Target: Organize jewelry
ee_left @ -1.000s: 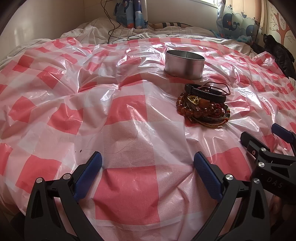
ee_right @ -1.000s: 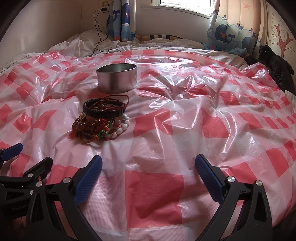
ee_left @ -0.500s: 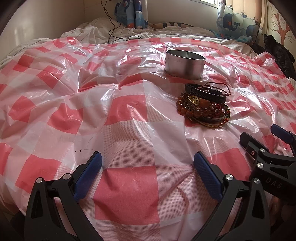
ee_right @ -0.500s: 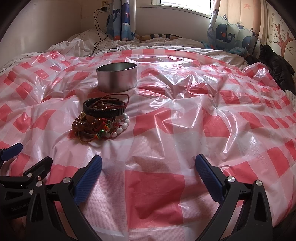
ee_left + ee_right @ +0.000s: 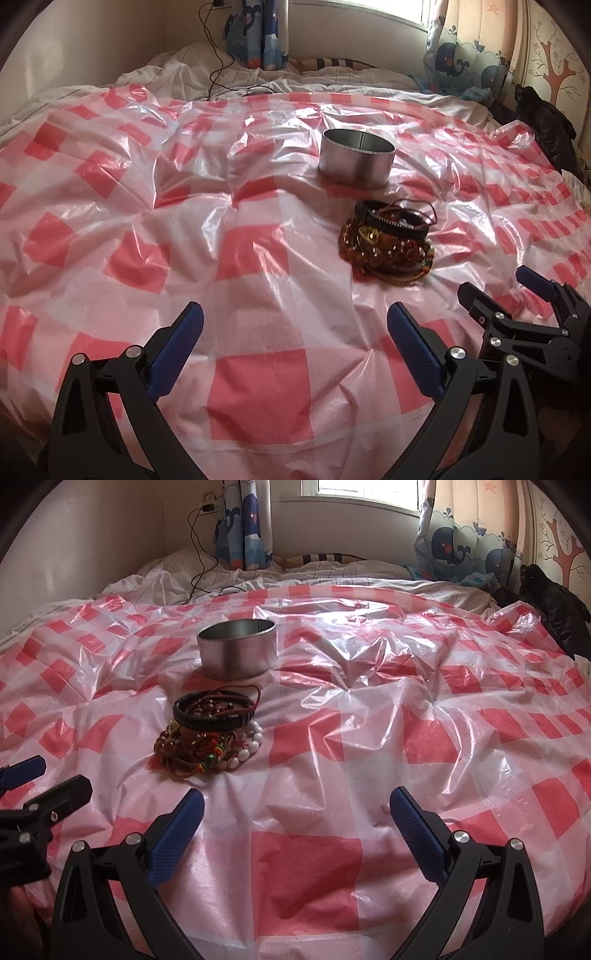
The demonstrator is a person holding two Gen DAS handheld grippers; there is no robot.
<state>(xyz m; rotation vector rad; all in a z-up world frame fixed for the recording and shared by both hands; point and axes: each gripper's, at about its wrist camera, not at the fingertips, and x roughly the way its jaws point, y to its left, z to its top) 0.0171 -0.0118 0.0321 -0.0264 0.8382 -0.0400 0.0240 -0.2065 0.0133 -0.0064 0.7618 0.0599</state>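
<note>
Red-checked plastic sheet (image 5: 258, 391) covers the bed, presumably to protect it. Ahead of the left tool (image 5: 295, 343) and right tool (image 5: 295, 819), both spread wide and empty, stands a round metal tin (image 5: 237, 649); the bracelet pile (image 5: 210, 734) lies between, awaiting sorting.

Left gripper (image 5: 294, 330): jaws spread wide, nothing between them, blue-padded fingers (image 5: 176, 345) angled forward and outward on black arms. Right gripper (image 5: 296, 814): same condition, jaws wide apart and holding nothing, blue pads (image 5: 417, 834) facing inward. The two units sit side by side at similar height, near each other but not touching; each appears at the edge of the other's wrist view. Hands themselves not clearly visible.
</note>
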